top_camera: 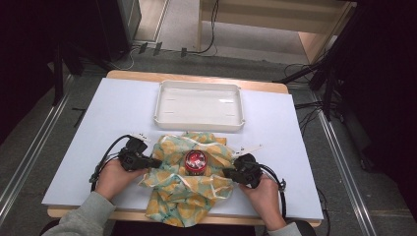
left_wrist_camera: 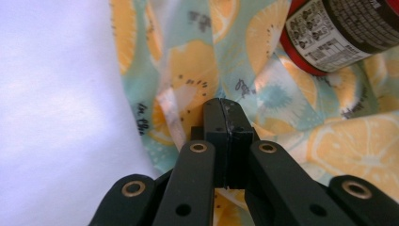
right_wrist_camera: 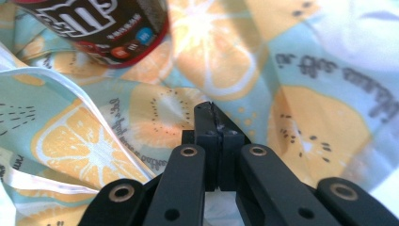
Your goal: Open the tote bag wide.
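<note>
Left jaws: pressed flat together in the left gripper view, tips against the cloth (left_wrist_camera: 179,70). Can't honestly tell if any fabric is caught between them, no fold shows in the seam.
Right jaws: same deal in the right gripper view, closed tight with the tips on the cloth, and whether they're pinching any of it is hidden.
Left gripper (top_camera: 153,162): lies low at the cloth's left edge, pointing right toward the middle.
Right gripper (top_camera: 227,172): at the cloth's right edge, pointing left, so the two face each other.
Hands: left hand (top_camera: 114,178) and right hand (top_camera: 265,194) come up from the table's near edge, grey sleeves cut off at the bottom of the high view.
Cloth: crumpled, lemon-slice print on pale green, front centre of the table, near corner hanging over the edge.
Can (top_camera: 195,162): red and dark, stands upright in the middle of the cloth between the grippers; its top is cut off in both gripper views.
Tray (top_camera: 199,123): white, just behind the cloth.
Table (top_camera: 74,162): white top.
</note>
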Motion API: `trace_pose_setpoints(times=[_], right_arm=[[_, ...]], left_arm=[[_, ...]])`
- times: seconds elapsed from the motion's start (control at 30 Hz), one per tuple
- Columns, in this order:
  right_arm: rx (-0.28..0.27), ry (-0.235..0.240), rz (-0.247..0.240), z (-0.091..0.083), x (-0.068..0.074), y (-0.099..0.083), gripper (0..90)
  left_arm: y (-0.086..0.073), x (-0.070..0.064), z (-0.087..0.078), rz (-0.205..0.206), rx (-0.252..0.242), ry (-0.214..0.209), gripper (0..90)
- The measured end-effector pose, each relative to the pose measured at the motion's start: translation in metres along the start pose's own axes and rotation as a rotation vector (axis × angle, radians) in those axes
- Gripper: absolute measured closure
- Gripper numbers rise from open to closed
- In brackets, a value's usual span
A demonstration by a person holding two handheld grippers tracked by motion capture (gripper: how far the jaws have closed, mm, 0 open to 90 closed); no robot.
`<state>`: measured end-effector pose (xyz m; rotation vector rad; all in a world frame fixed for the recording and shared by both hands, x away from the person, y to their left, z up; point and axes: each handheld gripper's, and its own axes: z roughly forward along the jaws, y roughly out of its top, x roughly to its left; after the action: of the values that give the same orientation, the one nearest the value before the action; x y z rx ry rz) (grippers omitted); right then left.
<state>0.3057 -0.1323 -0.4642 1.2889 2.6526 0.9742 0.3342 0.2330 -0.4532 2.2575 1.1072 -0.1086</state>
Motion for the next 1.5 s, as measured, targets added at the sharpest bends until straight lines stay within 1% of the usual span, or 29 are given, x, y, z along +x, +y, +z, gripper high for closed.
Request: trace_pose_setpoints(times=[0.03, 0.07, 0.13, 0.2, 0.3, 0.37, 0.4, 0.43, 0.53, 0.6, 0.67, 0.7, 0.73, 0.8, 0.83, 0.87, 0.9, 0.93, 0.97, 1.0, 1.07, 1.1, 1.13, 1.17, 1.23, 1.33, 1.37, 1.4, 1.5], right_arm=[[0.000, 0.000, 0.000, 0.000, 0.000, 0.000, 90.0], [0.002, -0.023, 0.001, -0.003, -0.003, -0.002, 90.0], [0.001, -0.029, 0.007, -0.004, -0.006, -0.004, 90.0], [0.003, -0.046, 0.014, -0.009, -0.011, -0.007, 90.0], [0.005, -0.054, 0.017, -0.012, -0.013, -0.009, 90.0], [0.016, -0.092, 0.012, -0.015, -0.016, -0.012, 90.0], [0.012, -0.081, 0.036, -0.018, -0.020, -0.015, 90.0], [0.013, -0.077, 0.045, -0.019, -0.021, -0.017, 90.0], [0.010, -0.078, 0.047, -0.021, -0.023, -0.019, 90.0], [0.011, -0.079, 0.058, -0.021, -0.025, -0.019, 90.0], [0.015, -0.079, 0.056, -0.021, -0.025, -0.018, 90.0], [0.012, -0.072, 0.042, -0.021, -0.024, -0.017, 90.0], [0.003, -0.052, 0.039, -0.022, -0.023, -0.016, 90.0], [-0.007, -0.040, 0.044, -0.023, -0.023, -0.016, 90.0], [-0.038, -0.022, 0.032, -0.028, -0.020, -0.014, 90.0], [-0.045, -0.014, 0.026, -0.029, -0.019, -0.013, 90.0], [-0.045, -0.014, 0.026, -0.029, -0.019, -0.013, 90.0], [-0.062, -0.001, 0.017, -0.033, -0.014, -0.011, 90.0], [-0.072, 0.002, 0.006, -0.034, -0.013, -0.010, 90.0], [-0.079, 0.009, -0.002, -0.036, -0.010, -0.008, 90.0], [-0.096, 0.011, -0.026, -0.039, -0.005, -0.004, 90.0], [-0.106, 0.023, -0.032, -0.040, -0.004, -0.002, 90.0], [-0.106, 0.023, -0.032, -0.040, -0.004, -0.002, 90.0], [-0.127, 0.035, -0.044, -0.043, 0.000, 0.003, 90.0], [-0.130, 0.033, -0.047, -0.044, 0.001, 0.005, 90.0], [-0.146, 0.046, -0.065, -0.043, 0.006, 0.019, 90.0], [-0.146, 0.046, -0.065, -0.043, 0.006, 0.019, 90.0], [-0.154, 0.055, -0.072, -0.043, 0.008, 0.025, 90.0], [-0.162, 0.067, -0.081, -0.042, 0.012, 0.033, 90.0]], left_arm=[[0.000, 0.000, 0.000, 0.000, 0.000, 0.000, 90.0], [0.000, 0.000, -0.001, 0.003, -0.005, 0.014, 90.0], [-0.001, 0.002, -0.003, -0.007, -0.011, 0.044, 90.0], [-0.002, 0.005, -0.005, -0.015, -0.014, 0.048, 90.0], [-0.003, 0.007, -0.007, -0.020, -0.014, 0.064, 90.0], [-0.003, 0.007, -0.008, -0.020, -0.012, 0.076, 90.0], [-0.004, 0.008, -0.009, -0.018, -0.014, 0.078, 90.0], [-0.004, 0.009, -0.009, -0.020, -0.016, 0.079, 90.0], [-0.004, 0.012, -0.012, -0.028, -0.017, 0.103, 90.0], [-0.005, 0.014, -0.013, -0.039, -0.022, 0.096, 90.0], [-0.005, 0.014, -0.013, -0.033, -0.023, 0.087, 90.0], [-0.005, 0.014, -0.013, -0.033, -0.023, 0.087, 90.0], [-0.004, 0.014, -0.013, -0.038, -0.030, 0.058, 90.0], [-0.004, 0.012, -0.014, -0.038, -0.041, 0.055, 90.0], [-0.003, 0.010, -0.017, -0.032, -0.052, 0.047, 90.0], [-0.002, 0.006, -0.022, -0.022, -0.071, 0.045, 90.0], [-0.002, 0.006, -0.022, -0.022, -0.071, 0.045, 90.0], [-0.001, 0.002, -0.026, -0.015, -0.090, 0.039, 90.0], [-0.001, 0.002, -0.026, -0.015, -0.090, 0.039, 90.0], [0.000, -0.003, -0.031, -0.001, -0.101, 0.033, 89.9], [0.001, -0.006, -0.033, 0.008, -0.106, 0.032, 89.8], [0.002, -0.012, -0.037, 0.019, -0.112, 0.029, 89.8], [0.002, -0.012, -0.037, 0.019, -0.112, 0.029, 89.9], [0.004, -0.017, -0.041, 0.025, -0.124, 0.015, 89.9], [0.005, -0.020, -0.043, 0.033, -0.126, 0.011, 89.9], [0.008, -0.028, -0.043, 0.041, -0.135, -0.018, 90.0], [0.008, -0.030, -0.043, 0.042, -0.134, -0.025, 90.0], [0.011, -0.035, -0.041, 0.047, -0.143, -0.042, 90.0], [0.013, -0.040, -0.038, 0.054, -0.144, -0.055, 90.0]])
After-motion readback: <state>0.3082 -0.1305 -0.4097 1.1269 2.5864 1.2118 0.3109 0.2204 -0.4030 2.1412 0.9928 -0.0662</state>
